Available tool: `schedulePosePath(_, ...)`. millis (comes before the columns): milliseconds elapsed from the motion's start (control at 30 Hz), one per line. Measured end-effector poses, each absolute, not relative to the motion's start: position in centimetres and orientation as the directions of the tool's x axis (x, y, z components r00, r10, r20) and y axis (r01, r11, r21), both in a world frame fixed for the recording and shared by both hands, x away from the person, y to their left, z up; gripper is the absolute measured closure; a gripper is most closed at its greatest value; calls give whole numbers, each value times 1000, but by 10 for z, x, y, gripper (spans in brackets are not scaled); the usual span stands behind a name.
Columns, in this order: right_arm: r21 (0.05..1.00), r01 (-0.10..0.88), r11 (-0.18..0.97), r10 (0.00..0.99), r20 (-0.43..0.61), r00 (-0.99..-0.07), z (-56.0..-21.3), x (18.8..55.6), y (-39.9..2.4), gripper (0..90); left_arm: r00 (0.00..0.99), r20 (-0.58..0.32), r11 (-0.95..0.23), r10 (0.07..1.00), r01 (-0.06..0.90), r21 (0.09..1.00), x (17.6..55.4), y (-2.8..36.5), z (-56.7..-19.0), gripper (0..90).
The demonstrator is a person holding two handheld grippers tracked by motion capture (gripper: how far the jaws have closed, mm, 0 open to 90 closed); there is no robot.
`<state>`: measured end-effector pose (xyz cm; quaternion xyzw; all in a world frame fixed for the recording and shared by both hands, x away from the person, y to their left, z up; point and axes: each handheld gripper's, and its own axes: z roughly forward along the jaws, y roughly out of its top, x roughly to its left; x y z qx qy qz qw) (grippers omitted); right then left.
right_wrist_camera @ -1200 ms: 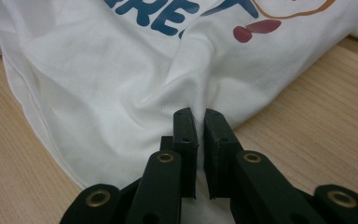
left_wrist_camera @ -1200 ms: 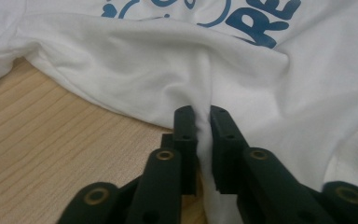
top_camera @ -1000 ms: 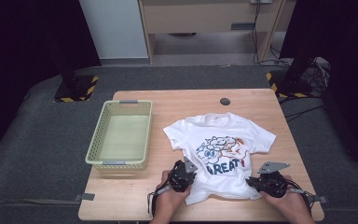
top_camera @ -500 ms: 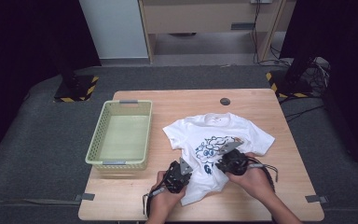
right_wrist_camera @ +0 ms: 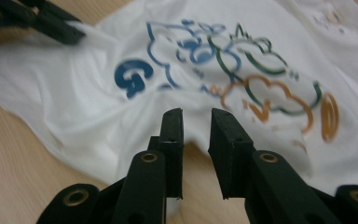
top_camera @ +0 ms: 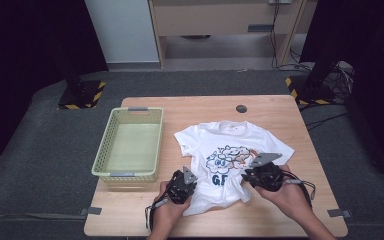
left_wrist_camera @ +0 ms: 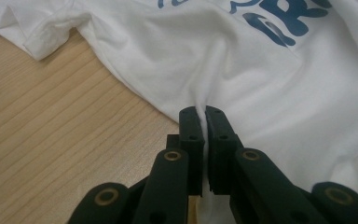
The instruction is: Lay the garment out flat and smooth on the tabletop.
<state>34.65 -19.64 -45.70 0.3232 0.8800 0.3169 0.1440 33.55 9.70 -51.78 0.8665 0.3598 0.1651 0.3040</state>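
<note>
White T-shirt (top_camera: 230, 150) hem pinched in left tool (left_wrist_camera: 204, 116); right tool (right_wrist_camera: 196, 116) hangs released over its folded edge.

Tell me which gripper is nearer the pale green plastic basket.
Left. The left gripper sits just right of the pale green plastic basket's near corner, pinching the white printed T-shirt; the right gripper is farther right, across the shirt.

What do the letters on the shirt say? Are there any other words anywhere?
"GR": big blue letters on the white T-shirt in the high view; a fold covers the rest of the word.
"G": the blue letter that reads clearly in the right gripper view.
Blue letter bottoms at the top of the left gripper view are cut off and unreadable.
The neck label is too small to read.
The basket and table carry no words.
</note>
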Motion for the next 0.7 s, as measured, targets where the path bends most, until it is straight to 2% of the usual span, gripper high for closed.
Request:
schedulePosePath(200, 618, 531, 580, 686, -18, -728, -482, 339, -216, 772, 683, 49, -541, 729, 531, 652, 336, 98, -519, 870)
schedulePosePath(400, 618, 540, 571, 664, 39, -747, -496, 341, -200, 706, 682, 45, -536, 730, 531, 656, 336, 98, -519, 869)
schedulePosePath(533, 595, 536, 599, 650, 29, -759, -504, 341, -185, 648, 684, 49, -540, 728, 528, 656, 336, 98, -519, 868)
schedulePosePath(700, 577, 553, 601, 659, 34, -752, -508, 344, -181, 660, 683, 48, -539, 729, 529, 656, 336, 98, -519, 868)
